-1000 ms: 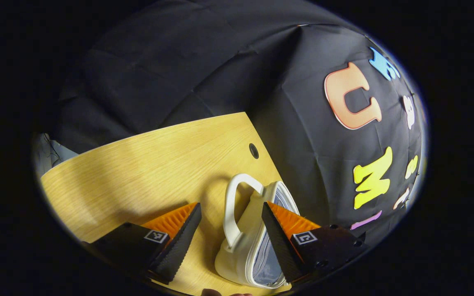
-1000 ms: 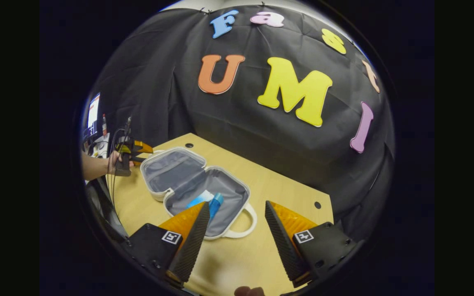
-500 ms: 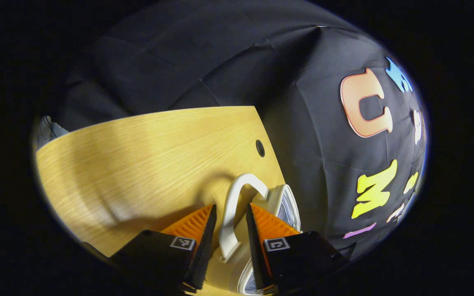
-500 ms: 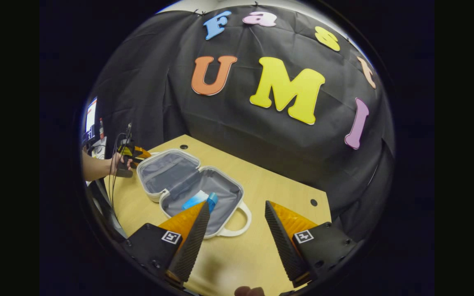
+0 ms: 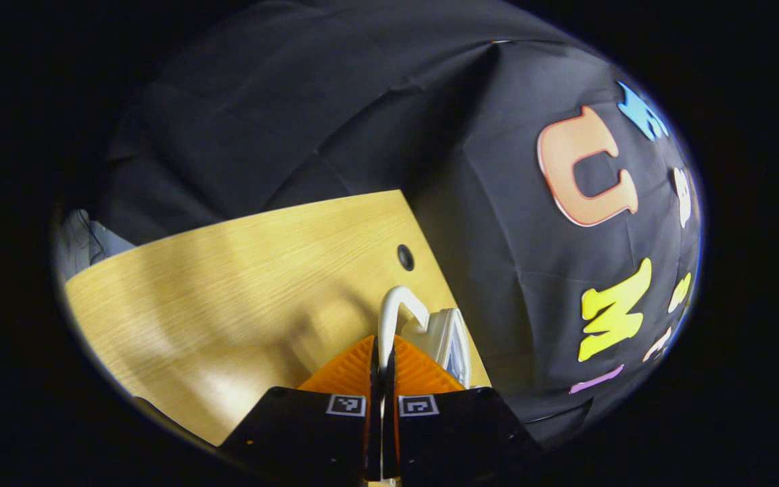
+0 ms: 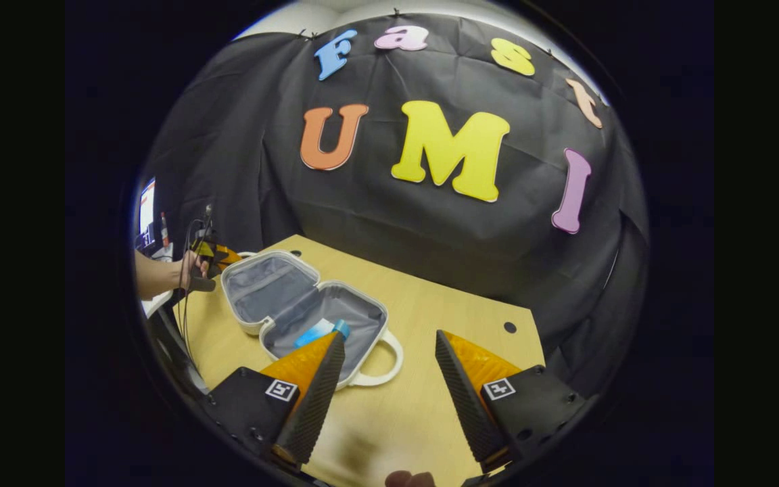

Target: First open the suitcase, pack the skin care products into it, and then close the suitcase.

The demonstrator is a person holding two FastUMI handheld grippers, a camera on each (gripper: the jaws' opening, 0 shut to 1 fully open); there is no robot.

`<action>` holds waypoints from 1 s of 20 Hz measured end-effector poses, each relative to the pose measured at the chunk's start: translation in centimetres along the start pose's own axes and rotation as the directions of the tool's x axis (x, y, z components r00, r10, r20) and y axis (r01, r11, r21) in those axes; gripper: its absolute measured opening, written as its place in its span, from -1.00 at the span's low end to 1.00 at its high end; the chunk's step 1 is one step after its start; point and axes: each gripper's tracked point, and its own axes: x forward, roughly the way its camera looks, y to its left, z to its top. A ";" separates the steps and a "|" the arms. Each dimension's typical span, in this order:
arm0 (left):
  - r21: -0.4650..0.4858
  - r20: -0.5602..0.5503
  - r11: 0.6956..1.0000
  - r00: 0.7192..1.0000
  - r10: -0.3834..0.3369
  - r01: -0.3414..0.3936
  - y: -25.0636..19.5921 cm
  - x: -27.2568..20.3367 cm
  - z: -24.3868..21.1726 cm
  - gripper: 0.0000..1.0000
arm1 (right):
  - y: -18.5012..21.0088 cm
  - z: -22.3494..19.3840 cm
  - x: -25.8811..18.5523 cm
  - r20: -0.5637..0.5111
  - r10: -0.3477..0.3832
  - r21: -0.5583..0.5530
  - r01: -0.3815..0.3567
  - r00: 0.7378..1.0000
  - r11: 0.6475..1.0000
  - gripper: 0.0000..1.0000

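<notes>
The right gripper (image 6: 389, 379) has wedge-shaped, ridged fingers on black blocks with square coded tags and screws. Black cables trail from the left gripper (image 6: 217, 256), held by a bare forearm (image 6: 156, 277).

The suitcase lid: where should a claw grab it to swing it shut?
Probably by the lid's white loop handle, coming from the outer side, away from the hinge. It sticks out thin past the suitcase rim, so fingers fit either side. The left claw is pinched on it.

Blue tube (image 6: 322, 331) partly hidden behind right gripper (image 6: 389, 379); label too small.
</notes>
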 end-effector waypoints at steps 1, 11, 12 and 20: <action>0.033 0.010 0.999 1.000 -0.019 0.019 -1.8 -0.8 0.3 -0.93 | -0.2 0.0 -0.4 0.008 0.000 0.011 0.000 1.000 1.000 0.61; 0.431 0.049 0.887 0.977 -0.206 0.166 -22.0 -7.1 -5.8 -0.94 | -4.8 0.3 -3.2 0.100 -0.053 0.137 0.039 0.994 0.990 0.62; 0.451 0.052 0.877 0.976 -0.211 0.166 -23.0 -7.6 -7.1 -0.94 | -5.6 0.1 -3.5 0.102 -0.064 0.147 0.049 0.993 0.988 0.62; 0.637 0.044 0.757 0.974 -0.224 0.145 -29.8 -7.9 -19.5 -0.77 | -12.5 -3.5 -5.2 0.076 -0.156 0.227 0.135 0.985 0.964 0.61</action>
